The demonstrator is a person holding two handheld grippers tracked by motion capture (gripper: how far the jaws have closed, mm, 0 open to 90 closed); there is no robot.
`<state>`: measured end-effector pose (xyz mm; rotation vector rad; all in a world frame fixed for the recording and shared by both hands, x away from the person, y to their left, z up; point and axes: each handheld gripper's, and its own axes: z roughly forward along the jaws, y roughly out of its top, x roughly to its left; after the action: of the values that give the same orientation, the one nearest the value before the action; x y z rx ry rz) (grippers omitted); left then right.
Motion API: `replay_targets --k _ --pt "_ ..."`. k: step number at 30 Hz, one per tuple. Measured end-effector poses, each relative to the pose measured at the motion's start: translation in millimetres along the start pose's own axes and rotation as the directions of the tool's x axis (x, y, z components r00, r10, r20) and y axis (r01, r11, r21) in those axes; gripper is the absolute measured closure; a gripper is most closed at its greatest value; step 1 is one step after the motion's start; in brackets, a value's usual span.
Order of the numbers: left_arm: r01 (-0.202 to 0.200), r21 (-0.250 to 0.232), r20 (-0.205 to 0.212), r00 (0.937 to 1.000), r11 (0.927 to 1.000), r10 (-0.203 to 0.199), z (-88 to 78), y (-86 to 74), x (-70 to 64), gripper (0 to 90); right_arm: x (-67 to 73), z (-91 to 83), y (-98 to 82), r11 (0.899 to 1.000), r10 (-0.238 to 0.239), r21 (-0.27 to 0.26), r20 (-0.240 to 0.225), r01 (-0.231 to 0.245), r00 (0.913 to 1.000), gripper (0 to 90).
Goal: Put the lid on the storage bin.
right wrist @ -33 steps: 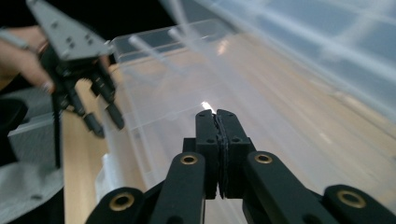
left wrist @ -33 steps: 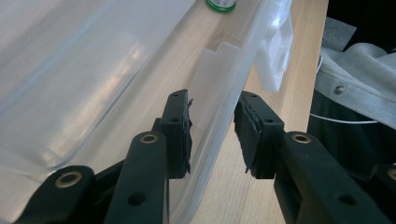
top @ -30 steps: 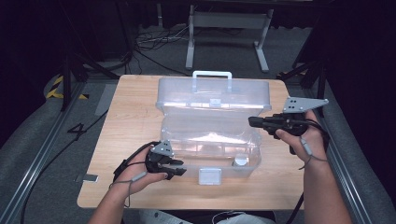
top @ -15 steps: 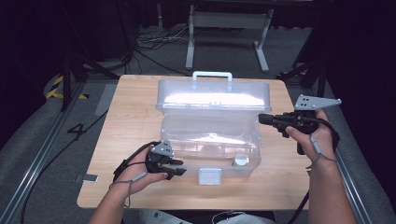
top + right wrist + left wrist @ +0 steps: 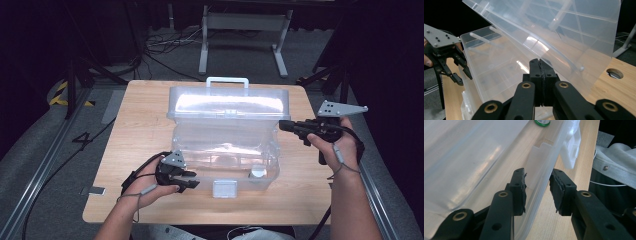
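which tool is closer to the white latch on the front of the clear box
Left. The left tool straddles the box's front wall just beside the white latch; the right tool is up at the box's far right corner.

Overhead light glares on the clear box lid [image 5: 229,102] (surroundings dim), and close gripper views blur slightly.

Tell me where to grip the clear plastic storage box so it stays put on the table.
Grip the clear plastic storage box by its front wall, coming from the person's side near the left corner. That rim is thin, upright and exposed, and the left gripper already straddles it with one pad inside and one outside, clear of the white latch.
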<state>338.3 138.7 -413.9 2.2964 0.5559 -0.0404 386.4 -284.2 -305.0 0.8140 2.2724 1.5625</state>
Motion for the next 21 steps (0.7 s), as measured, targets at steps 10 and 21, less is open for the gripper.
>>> replay_targets --k 10,21 --pt "0.019 0.005 0.018 0.9997 0.9998 -0.019 -1.0 1.3 -0.6 61.4 0.1 0.6 -0.3 1.000 -0.001 -0.001 -0.001 0.001 1.0000 90.0" --pt "-0.009 -0.063 0.019 0.9998 0.9980 0.010 -23.0 9.8 -8.3 60.0 0.5 1.9 -0.8 1.000 0.001 0.003 0.000 -0.001 1.0000 90.0"
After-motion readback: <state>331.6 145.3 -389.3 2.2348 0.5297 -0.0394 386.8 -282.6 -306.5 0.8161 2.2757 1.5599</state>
